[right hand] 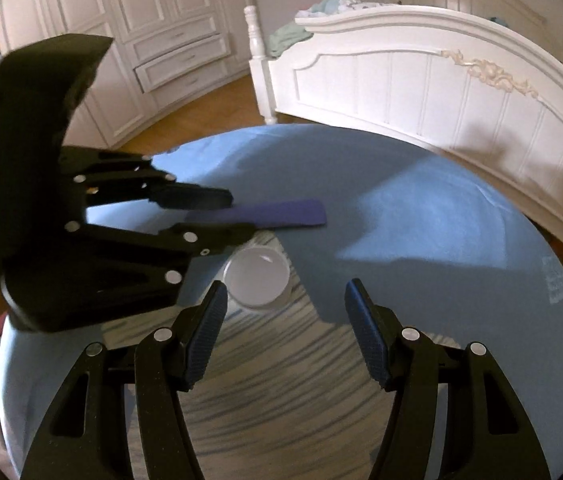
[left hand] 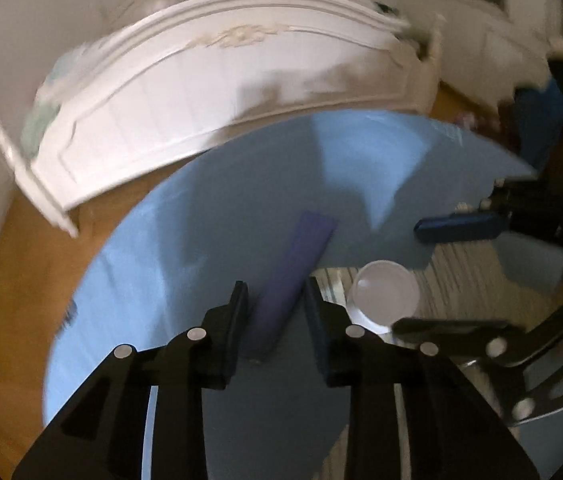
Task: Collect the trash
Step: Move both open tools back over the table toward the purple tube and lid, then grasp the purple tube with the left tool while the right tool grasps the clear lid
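Note:
A flat purple strip of trash (left hand: 293, 276) lies on the blue table cover (left hand: 217, 208). My left gripper (left hand: 275, 292) is open, with its fingers on either side of the strip's near end; I cannot tell if they touch it. The right wrist view shows the left gripper (right hand: 233, 216) straddling the purple strip (right hand: 281, 214). A clear plastic cup (right hand: 257, 276) stands upright just ahead of my right gripper (right hand: 285, 292), which is open and empty. The cup also shows in the left wrist view (left hand: 385, 290), with a right gripper finger (left hand: 457, 226) beyond it.
A grey striped mat (right hand: 273, 392) lies on the blue cover near me. A white bed footboard (right hand: 421, 80) stands close behind the table. White wardrobes (right hand: 153, 20) line the far wall, over a wooden floor (right hand: 201, 116).

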`<state>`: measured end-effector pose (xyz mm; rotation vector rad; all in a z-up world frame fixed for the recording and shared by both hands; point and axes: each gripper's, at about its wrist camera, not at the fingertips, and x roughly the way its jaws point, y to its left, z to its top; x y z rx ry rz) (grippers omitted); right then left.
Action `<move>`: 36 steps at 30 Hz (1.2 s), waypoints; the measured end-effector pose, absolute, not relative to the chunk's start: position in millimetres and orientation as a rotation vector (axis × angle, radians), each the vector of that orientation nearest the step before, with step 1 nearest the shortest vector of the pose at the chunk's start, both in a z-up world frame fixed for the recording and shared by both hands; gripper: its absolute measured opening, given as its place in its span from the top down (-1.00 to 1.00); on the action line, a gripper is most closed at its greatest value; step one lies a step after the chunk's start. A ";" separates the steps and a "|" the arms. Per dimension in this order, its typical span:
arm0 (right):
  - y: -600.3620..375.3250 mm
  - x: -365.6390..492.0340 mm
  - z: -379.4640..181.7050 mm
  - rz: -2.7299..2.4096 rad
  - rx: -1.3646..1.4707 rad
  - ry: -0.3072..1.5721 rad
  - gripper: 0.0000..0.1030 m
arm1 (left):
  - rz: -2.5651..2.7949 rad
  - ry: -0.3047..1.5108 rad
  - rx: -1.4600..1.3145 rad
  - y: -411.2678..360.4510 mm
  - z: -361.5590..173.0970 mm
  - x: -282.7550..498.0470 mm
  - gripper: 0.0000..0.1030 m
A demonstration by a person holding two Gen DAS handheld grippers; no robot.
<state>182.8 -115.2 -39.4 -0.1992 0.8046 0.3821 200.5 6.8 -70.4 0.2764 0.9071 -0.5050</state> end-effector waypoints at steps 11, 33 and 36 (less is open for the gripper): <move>-122.7 174.0 -43.0 0.403 -0.122 0.826 0.28 | -0.408 0.929 0.032 39.7 -68.4 181.8 0.64; -98.6 75.9 -28.3 0.481 -0.037 0.794 0.28 | -0.216 0.744 -0.228 137.5 -21.3 49.8 0.64; -95.7 74.6 -29.2 0.474 -0.029 0.794 0.28 | -0.250 0.758 -0.206 128.7 -19.8 58.8 0.54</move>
